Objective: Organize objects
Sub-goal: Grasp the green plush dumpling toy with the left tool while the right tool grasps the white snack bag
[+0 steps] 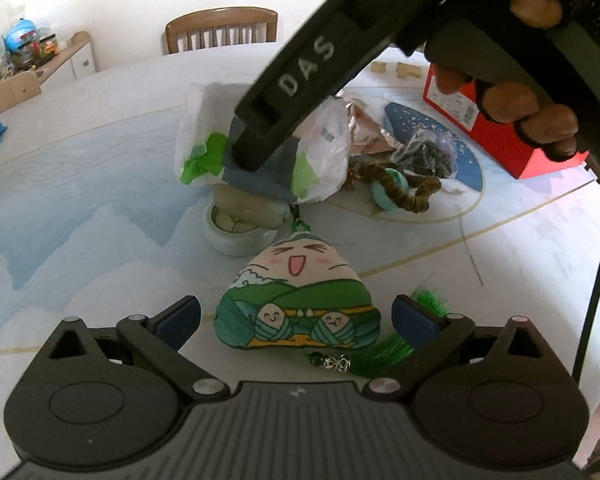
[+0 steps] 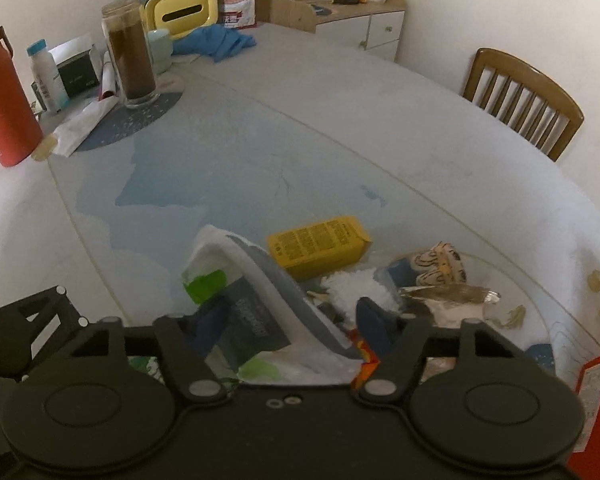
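A person's gloved hand (image 1: 536, 92) angles the right gripper (image 2: 292, 328) steeply down onto a white plastic bag (image 2: 236, 280), its half-spread pads flanking the bag, though whether they press it cannot be told. Nearer, the left gripper (image 1: 296, 316) tilts down with jaws wide apart either side of a green dumpling-shaped sachet (image 1: 300, 300), not touching it. Bare tabletop (image 2: 300, 140) stretches beyond both to the far edge by a wooden chair (image 2: 524, 100).
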Motion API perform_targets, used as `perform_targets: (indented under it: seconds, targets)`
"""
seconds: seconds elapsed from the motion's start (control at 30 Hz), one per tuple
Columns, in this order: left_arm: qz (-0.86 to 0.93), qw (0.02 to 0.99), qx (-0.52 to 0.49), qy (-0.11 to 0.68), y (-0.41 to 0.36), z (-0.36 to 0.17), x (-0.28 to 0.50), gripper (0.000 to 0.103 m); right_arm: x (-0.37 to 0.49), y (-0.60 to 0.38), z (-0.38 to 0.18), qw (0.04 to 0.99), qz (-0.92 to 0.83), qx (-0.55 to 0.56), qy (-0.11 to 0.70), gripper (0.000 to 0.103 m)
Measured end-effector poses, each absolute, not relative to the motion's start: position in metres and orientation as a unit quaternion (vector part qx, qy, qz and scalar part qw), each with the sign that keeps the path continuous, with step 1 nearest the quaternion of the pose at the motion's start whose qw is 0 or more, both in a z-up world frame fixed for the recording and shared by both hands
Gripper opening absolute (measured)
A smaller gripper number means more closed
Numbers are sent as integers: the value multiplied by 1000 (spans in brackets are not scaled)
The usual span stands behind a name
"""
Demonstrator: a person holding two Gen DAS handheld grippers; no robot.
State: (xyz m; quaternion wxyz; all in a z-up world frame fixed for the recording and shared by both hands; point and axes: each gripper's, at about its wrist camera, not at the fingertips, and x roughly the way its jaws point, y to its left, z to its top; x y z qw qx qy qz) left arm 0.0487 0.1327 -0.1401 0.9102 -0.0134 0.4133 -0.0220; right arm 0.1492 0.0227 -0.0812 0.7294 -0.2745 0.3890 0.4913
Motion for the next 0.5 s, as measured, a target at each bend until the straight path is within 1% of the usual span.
perform_targets:
  seconds: [0.07, 0.13, 0.17, 0.2, 0.37, 0.43, 0.47, 0.5]
  targets:
    - [-28, 911, -15, 411, 134, -138, 49, 97, 149, 22, -82, 730, 489, -276, 388, 55]
    - [-34, 909, -16, 414, 134, -139, 51, 93, 149, 22, -82, 731, 488, -272, 391, 48]
    - [-35, 908, -15, 417, 134, -140, 52, 87, 148, 22, -81, 733, 486, -272, 391, 46]
    - [-37, 907, -14, 419, 134, -141, 53, 83, 148, 22, -81, 735, 484, -272, 390, 41]
    - [-45, 907, -12, 419, 137, -139, 53, 78, 144, 22, -78, 745, 471, -268, 390, 30]
    - [-47, 905, -11, 422, 138, -139, 53, 77, 143, 20, -76, 749, 467, -260, 393, 22]
    - [-47, 905, -12, 422, 139, -138, 53, 76, 143, 19, -76, 751, 464, -258, 393, 20]
    - [-45, 905, -14, 423, 141, -138, 53, 76, 142, 19, -75, 754, 459, -259, 393, 16]
